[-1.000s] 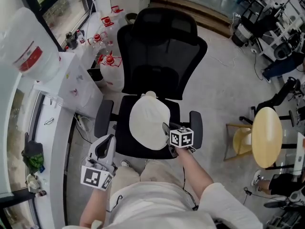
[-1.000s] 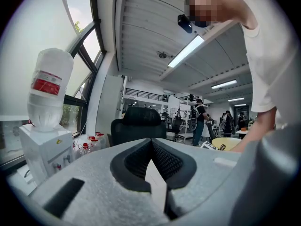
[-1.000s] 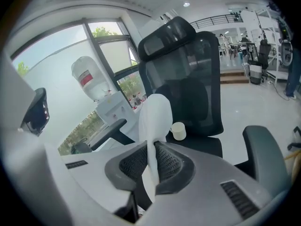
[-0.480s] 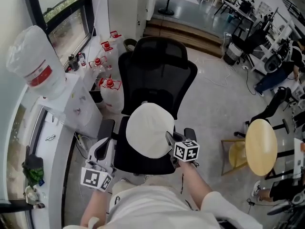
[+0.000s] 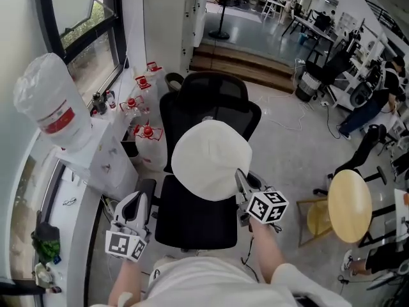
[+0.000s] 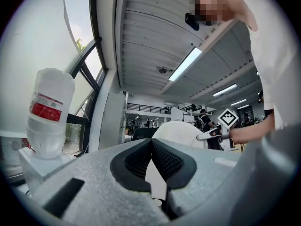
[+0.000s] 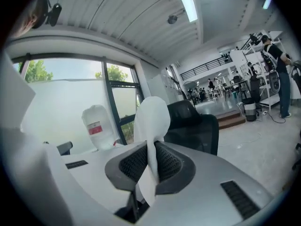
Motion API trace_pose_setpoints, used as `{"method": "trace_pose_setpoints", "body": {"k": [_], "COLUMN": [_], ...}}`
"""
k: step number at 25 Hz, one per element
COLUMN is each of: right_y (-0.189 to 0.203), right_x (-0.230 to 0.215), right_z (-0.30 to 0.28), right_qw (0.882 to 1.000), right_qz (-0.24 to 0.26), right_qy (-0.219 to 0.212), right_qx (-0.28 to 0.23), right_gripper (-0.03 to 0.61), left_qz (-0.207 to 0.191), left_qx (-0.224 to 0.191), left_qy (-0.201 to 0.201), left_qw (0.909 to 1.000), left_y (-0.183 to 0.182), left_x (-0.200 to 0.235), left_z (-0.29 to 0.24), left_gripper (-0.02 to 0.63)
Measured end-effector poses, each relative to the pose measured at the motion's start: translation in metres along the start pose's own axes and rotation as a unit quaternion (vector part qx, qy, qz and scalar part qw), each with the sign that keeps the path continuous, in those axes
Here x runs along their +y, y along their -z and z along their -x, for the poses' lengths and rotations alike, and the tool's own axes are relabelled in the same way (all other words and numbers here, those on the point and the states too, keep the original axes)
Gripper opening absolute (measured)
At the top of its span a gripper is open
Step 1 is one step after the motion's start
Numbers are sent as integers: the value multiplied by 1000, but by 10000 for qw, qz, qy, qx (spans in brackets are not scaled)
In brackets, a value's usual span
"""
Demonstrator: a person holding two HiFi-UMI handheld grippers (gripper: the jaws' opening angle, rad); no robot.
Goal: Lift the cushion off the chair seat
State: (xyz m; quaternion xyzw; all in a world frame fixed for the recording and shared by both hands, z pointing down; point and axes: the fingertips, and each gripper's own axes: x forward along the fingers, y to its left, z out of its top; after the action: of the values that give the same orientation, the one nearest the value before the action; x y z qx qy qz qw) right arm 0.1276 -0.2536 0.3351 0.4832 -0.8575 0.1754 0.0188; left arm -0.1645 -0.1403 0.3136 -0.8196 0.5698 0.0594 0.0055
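Item: one round, off-white cushion, held in the air above the black seat of an office chair and apart from it. In the head view its disc is seen overlapping the lower part of the backrest. The cushion is pinched at its near right edge by the right gripper, whose jaws are drawn narrow onto the fabric. In the right gripper view the pale edge is seen squeezed between the two dark ribbed pads, with the rest of the cushion rising above them. A marker cube is carried just behind those jaws. The left gripper is held low at the left of the chair, just beside the left armrest and well apart from the cushion. In the left gripper view its jaws are seen meeting tip to tip, with nothing gripped between them. Chair: black mesh, high back with headrest, an armrest on each side. Surroundings: a large inverted water bottle with a red label, set on a white dispenser by the window. Several clear bottles with red caps are stood on the floor next to the dispenser. A round pale-yellow stool is placed at the right, well apart from the chair.
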Motion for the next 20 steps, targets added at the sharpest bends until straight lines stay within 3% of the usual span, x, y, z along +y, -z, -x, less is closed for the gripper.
{"method": "trace_pose_setpoints", "body": {"k": [11,20], "right_y": [-102,-130], "right_x": [24,20], "right_z": [57,123], "right_qw": [9932,9826], "right_qz": [342,850], "right_qy": [-57,310], "right_qx": [-1112,-1620], "right_gripper": [38,38], "left_qz": [-153,-399], "left_qx": [-267,-586], "left_qy": [-180,-403], "left_qw": [9994,9967], "left_y": [-31,-67], "left_x": [13,19], "left_z": [2,15], "left_gripper": [15,15]}}
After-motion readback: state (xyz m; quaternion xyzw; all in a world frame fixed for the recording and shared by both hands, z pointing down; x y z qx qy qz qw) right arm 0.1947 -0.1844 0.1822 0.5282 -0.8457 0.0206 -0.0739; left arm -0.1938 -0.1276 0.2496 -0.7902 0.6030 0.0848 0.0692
